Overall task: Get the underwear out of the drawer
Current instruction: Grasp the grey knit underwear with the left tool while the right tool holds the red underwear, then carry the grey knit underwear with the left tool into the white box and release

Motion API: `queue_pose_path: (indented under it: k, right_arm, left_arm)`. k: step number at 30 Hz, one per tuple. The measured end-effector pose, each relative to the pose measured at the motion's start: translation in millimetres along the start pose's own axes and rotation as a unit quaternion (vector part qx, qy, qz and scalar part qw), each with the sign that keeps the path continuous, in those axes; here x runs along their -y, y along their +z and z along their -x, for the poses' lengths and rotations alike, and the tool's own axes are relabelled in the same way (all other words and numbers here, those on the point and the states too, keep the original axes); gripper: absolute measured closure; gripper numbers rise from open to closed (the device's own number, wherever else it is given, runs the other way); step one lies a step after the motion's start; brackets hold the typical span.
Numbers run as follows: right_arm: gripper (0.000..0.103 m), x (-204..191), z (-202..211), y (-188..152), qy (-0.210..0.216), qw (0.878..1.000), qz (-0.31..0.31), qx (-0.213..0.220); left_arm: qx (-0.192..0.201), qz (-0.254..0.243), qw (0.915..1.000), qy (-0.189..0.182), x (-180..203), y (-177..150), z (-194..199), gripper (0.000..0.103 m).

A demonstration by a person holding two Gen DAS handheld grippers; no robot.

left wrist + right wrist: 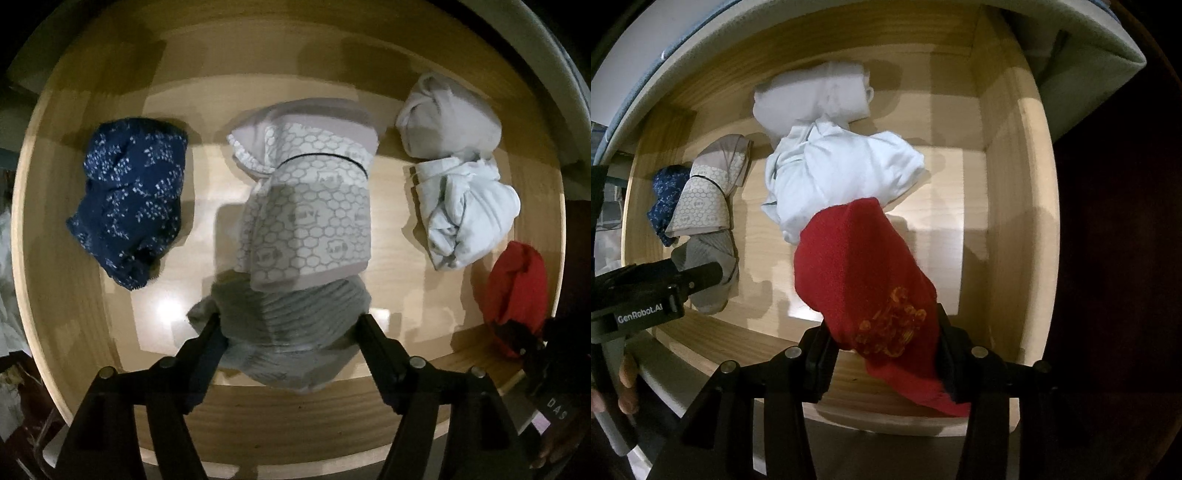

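Grey ribbed underwear [291, 332] sits pinched between the left gripper [288, 325] fingers at the near end of the pale wooden drawer [110, 295]. Touching it behind lies a honeycomb-print pair [306, 210]; a navy speckled pair [133, 199] lies apart to the left, two white bundles [458, 184] to the right. The right gripper [882, 350] is clamped on red underwear [860, 273] with gold print, over the drawer's front wall [738, 332]. Dim surroundings hide the room.
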State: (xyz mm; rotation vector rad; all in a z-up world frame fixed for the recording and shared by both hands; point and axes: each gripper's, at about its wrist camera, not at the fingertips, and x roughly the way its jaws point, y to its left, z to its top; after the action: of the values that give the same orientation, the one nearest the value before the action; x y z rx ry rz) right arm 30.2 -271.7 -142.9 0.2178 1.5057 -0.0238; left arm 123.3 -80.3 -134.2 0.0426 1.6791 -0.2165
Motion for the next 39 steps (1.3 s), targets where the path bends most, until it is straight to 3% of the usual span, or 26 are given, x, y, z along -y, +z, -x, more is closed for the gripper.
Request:
queue_pose_path:
  k: [7,14,18,28,33,39]
  right_arm:
    - [0.059,-1,1,0,0.0,1.0,-0.002,0.001]
    - [0.059,-1,-4,4,0.001,1.0,-0.003,0.001]
    - [0.059,-1,-4,4,0.001,1.0,-0.003,0.0]
    - [0.059,1,-5,7,0.0,1.0,-0.004,0.0]
    - [0.059,2,-5,7,-0.002,1.0,-0.002,0.0]
    - [0.059,0,-2,7,-0.005,1.0,-0.003,0.002]
  left_arm:
    - [-0.01,0.001,0.9999,-0.01,-2,6,-8,0.03]
    - [0.005,-0.01,0.9996,-0.026,4,-6,-9,0.056]
    - [0.017,-0.018,0.9995,-0.019,6,-10,-4,0.065]
    - [0.035,-0.023,0.9989,-0.02,1,-22,14,0.067]
    - [0.062,-0.033,0.9973,-0.024,-1,-32,38,0.067]
    - [0.116,-0.063,0.9911,0.011,11,-50,68,0.067]
